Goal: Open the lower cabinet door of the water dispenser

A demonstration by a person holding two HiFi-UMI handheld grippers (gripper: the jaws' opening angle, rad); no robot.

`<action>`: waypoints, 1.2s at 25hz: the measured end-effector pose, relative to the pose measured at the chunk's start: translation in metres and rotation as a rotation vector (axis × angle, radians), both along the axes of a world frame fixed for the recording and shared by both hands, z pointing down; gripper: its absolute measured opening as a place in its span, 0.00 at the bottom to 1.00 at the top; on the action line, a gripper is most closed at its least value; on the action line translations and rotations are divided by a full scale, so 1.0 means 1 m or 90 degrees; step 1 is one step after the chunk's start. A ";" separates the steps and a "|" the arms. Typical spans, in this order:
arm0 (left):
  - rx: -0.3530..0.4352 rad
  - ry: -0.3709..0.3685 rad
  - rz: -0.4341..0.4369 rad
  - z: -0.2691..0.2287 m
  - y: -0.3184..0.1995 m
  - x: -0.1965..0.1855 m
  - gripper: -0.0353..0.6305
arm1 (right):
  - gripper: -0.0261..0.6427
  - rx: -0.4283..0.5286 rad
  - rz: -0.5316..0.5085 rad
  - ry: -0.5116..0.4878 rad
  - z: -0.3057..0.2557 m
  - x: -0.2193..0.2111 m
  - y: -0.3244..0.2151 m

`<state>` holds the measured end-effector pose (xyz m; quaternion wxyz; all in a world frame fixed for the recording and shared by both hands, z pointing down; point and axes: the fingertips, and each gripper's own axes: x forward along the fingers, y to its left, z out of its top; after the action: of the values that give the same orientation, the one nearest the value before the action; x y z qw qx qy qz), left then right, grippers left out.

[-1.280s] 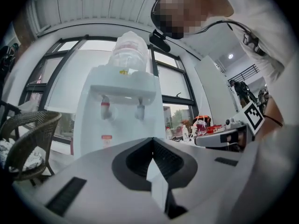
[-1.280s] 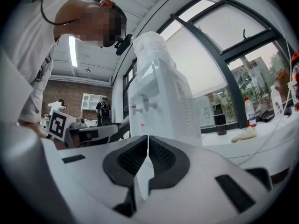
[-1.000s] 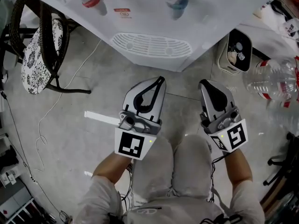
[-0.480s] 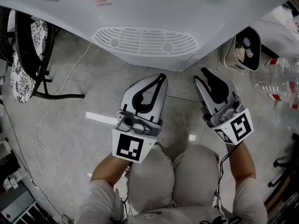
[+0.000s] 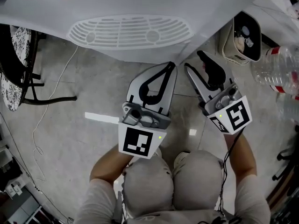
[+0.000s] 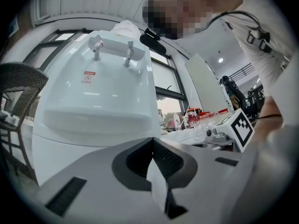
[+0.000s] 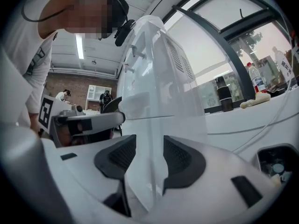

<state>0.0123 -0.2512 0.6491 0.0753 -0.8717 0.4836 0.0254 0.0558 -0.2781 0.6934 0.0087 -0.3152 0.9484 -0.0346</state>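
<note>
The white water dispenser point(image 5: 140, 13) fills the top of the head view, its oval drip grille point(image 5: 131, 31) facing me; the lower cabinet door is hidden under it there. In the left gripper view the dispenser point(image 6: 93, 101) stands straight ahead, with its lower front panel point(image 6: 51, 153) just beyond the jaws. My left gripper point(image 5: 170, 66) is shut and holds nothing, its tips near the dispenser's base. My right gripper point(image 5: 194, 60) is beside it, its jaws opening. In the right gripper view the dispenser's corner edge point(image 7: 149, 101) shows through the gap of the right gripper point(image 7: 149, 140), and nothing is gripped.
A dark wicker chair with a patterned cushion point(image 5: 11, 73) stands at the left. A white bin point(image 5: 245, 36) and clear plastic bottles point(image 5: 280, 69) are at the right. A white cable point(image 5: 46, 115) and a white strip point(image 5: 100, 118) lie on the grey floor.
Both grippers have sunk and come closer to the dispenser's base. The right gripper's jaws, shut before, now stand apart. The left gripper stays shut.
</note>
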 end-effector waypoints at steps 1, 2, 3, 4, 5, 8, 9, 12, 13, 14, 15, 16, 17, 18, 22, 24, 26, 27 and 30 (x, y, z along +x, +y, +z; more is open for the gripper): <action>0.002 0.000 0.004 0.000 -0.001 0.002 0.06 | 0.30 0.000 -0.001 0.004 0.003 -0.001 -0.003; 0.003 0.001 0.007 -0.001 -0.001 0.002 0.06 | 0.32 0.003 -0.001 0.009 0.006 -0.002 -0.006; 0.003 0.003 0.009 -0.001 -0.001 0.002 0.06 | 0.33 0.006 -0.002 0.015 0.008 -0.003 -0.009; 0.004 0.005 0.011 -0.002 -0.001 0.002 0.06 | 0.35 0.010 -0.004 0.020 0.009 -0.005 -0.013; 0.005 0.007 0.015 -0.003 0.000 0.002 0.06 | 0.36 0.014 -0.007 0.023 0.011 -0.006 -0.016; 0.011 0.013 0.025 -0.003 0.004 0.005 0.06 | 0.39 0.020 -0.016 0.032 0.018 -0.007 -0.026; 0.012 0.014 0.029 -0.003 0.005 0.006 0.06 | 0.39 0.022 -0.018 0.034 0.020 -0.007 -0.029; 0.014 0.014 0.036 -0.001 0.009 0.007 0.06 | 0.39 0.031 -0.023 0.032 0.021 -0.008 -0.037; 0.014 0.014 0.038 0.000 0.010 0.007 0.06 | 0.40 0.035 -0.026 0.029 0.020 -0.009 -0.039; 0.014 0.014 0.040 0.000 0.012 0.007 0.06 | 0.41 0.037 -0.029 0.027 0.020 -0.010 -0.039; 0.015 0.014 0.043 0.001 0.013 0.007 0.06 | 0.42 0.040 -0.030 0.024 0.020 -0.010 -0.040; 0.016 0.012 0.046 0.001 0.015 0.008 0.06 | 0.42 0.043 -0.029 0.022 0.020 -0.009 -0.039; 0.017 0.010 0.048 0.001 0.016 0.008 0.06 | 0.42 0.046 -0.025 0.019 0.020 -0.009 -0.039; 0.018 0.008 0.050 0.001 0.017 0.008 0.06 | 0.42 0.048 -0.021 0.014 0.020 -0.009 -0.040; 0.023 0.011 0.049 -0.004 0.023 0.007 0.06 | 0.41 0.053 0.002 0.001 0.020 -0.008 -0.038; 0.026 0.012 0.049 -0.007 0.027 0.005 0.06 | 0.40 0.051 0.011 0.000 0.019 -0.007 -0.037; 0.026 0.011 0.047 -0.008 0.031 0.003 0.06 | 0.39 0.047 0.016 0.002 0.019 -0.007 -0.037; 0.025 0.012 0.046 -0.009 0.033 0.001 0.06 | 0.39 0.046 0.018 0.004 0.019 -0.007 -0.037; 0.023 0.013 0.039 -0.009 0.039 -0.005 0.06 | 0.39 0.045 0.008 0.004 0.019 -0.007 -0.031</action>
<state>0.0070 -0.2123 0.6403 0.0852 -0.8844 0.4566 0.0450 0.0487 -0.3087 0.7124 0.0167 -0.3208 0.9470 -0.0002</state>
